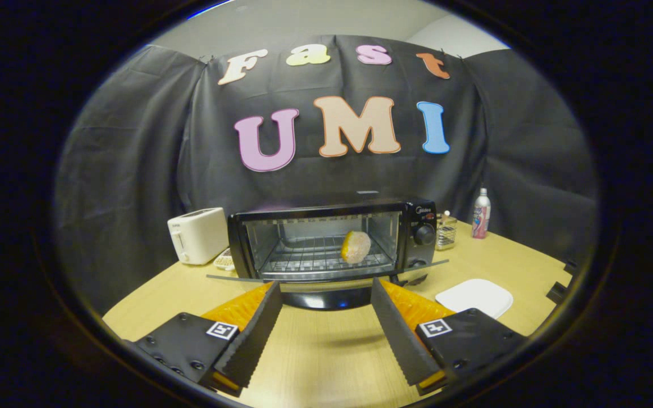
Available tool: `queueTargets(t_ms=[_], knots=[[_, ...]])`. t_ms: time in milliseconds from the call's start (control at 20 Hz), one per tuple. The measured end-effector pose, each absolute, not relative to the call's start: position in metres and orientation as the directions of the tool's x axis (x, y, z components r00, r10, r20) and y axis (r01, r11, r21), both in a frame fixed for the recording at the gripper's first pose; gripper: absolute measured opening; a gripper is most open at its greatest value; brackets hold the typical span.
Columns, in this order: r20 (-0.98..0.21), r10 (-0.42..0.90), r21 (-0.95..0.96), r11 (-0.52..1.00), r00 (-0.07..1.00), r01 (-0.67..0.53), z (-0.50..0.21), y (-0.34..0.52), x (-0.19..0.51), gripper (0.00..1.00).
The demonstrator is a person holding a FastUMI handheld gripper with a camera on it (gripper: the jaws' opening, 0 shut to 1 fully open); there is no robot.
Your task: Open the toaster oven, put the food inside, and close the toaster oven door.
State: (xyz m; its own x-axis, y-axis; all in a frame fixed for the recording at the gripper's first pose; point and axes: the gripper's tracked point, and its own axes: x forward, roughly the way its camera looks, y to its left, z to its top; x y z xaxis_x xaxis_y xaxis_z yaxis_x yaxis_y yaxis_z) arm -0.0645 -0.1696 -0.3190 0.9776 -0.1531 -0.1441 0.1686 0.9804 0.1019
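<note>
A black toaster oven (417, 226) stands on the wooden table beyond my fingers, with its door (326, 296) folded down flat toward me. A round yellowish bun (355, 246) rests on the wire rack (304, 258) inside, toward the right of the cavity. My gripper (325, 294) is open, its fingers spread wide over the table just short of the lowered door's front edge. Nothing sits between the fingers.
A white pop-up toaster (197, 234) stands left of the oven. A flat white plate (475, 297) lies on the table to the right of my fingers. Behind it are a small wire holder (446, 232) and a bottle (480, 213).
</note>
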Motion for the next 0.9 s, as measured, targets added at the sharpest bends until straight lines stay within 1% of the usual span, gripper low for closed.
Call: queueTargets(t_ms=[450, 900], knots=[[-0.111, -0.172, 0.107, 0.977, 0.979, 0.183, -0.291, -0.172, -0.035, 1.00], [-0.083, -0.163, 0.083, 0.982, 0.983, 0.170, -0.264, -0.176, 0.025, 1.00]])
